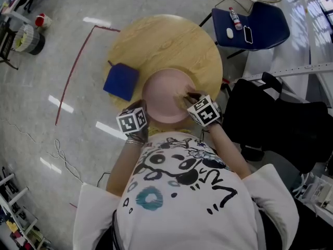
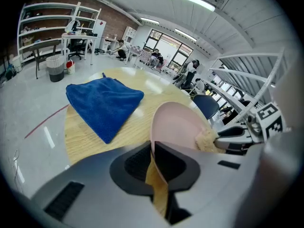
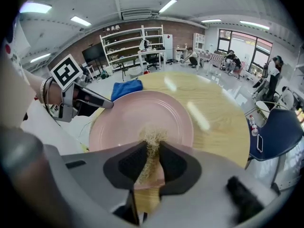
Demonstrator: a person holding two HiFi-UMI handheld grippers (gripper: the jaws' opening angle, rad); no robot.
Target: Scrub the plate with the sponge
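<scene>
Scrubbing step: left gripper clamps the eight o'clock rim of the pale pink round plate. Right gripper pinches the tan fibrous sponge on it at four o'clock. Next probably needs pressed strokes toward centre.

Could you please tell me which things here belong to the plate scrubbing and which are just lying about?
In use: pink plate, clamped at its rim by the left hand-held gripper; sponge, held by the right hand-held gripper.
Lying about: blue cloth on the table; blue chair with a bottle and phone.
</scene>
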